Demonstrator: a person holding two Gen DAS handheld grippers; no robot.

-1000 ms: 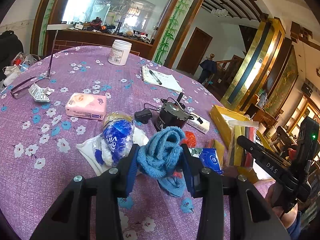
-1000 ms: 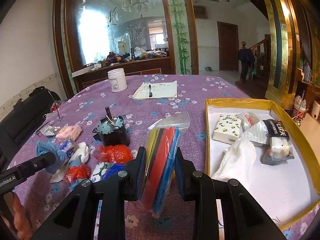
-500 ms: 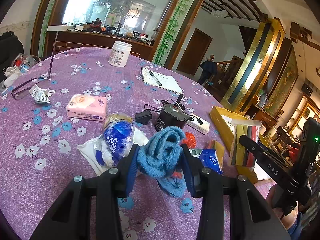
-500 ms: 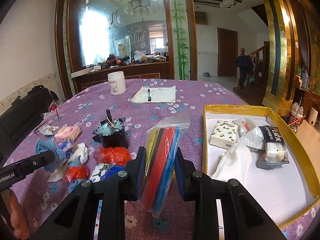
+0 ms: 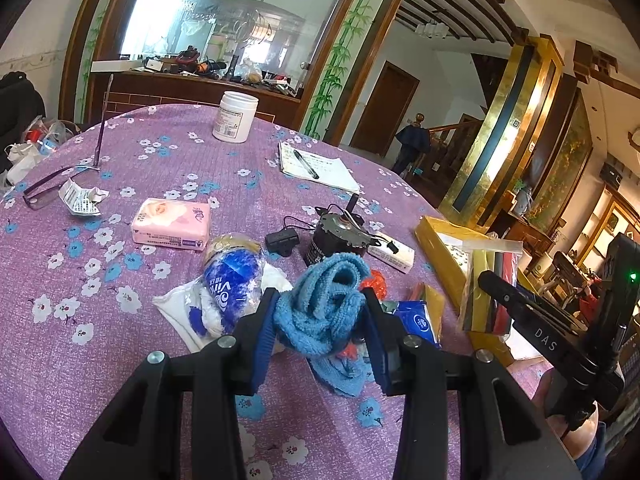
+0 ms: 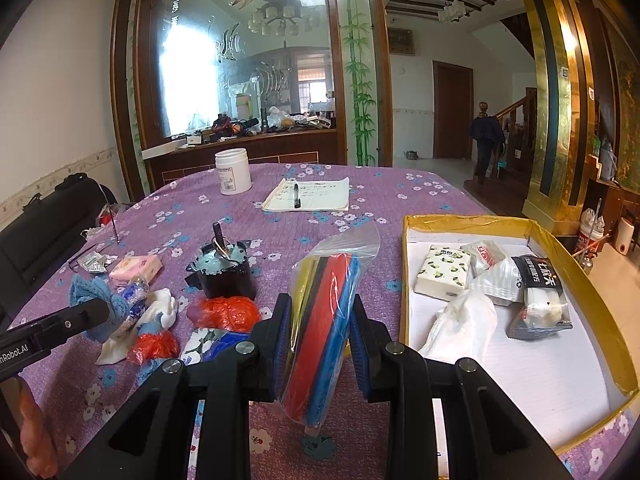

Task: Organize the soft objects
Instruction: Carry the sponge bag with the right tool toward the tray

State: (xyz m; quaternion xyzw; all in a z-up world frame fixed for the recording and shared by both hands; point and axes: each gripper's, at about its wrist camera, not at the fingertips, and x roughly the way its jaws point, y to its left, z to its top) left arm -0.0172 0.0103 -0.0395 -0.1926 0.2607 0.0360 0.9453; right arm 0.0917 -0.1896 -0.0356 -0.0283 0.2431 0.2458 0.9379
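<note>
Blue cloth (image 5: 320,312) hides red item; right tongs (image 6: 318,340) cover bag (image 6: 324,320) middle.

Two handheld grippers hang above the table, both angled downward. The left gripper (image 5: 320,312) has its blue-padded jaws partly closed, pressing from either side on a bunched blue knitted cloth (image 5: 320,304). The right gripper (image 6: 318,332), to its right, has its jaws clamped narrowly on a clear bag of coloured sheets (image 6: 324,320), held upright between the pads. Part of a hand (image 5: 568,420) shows beneath the right gripper's body at the left view's edge.
</note>
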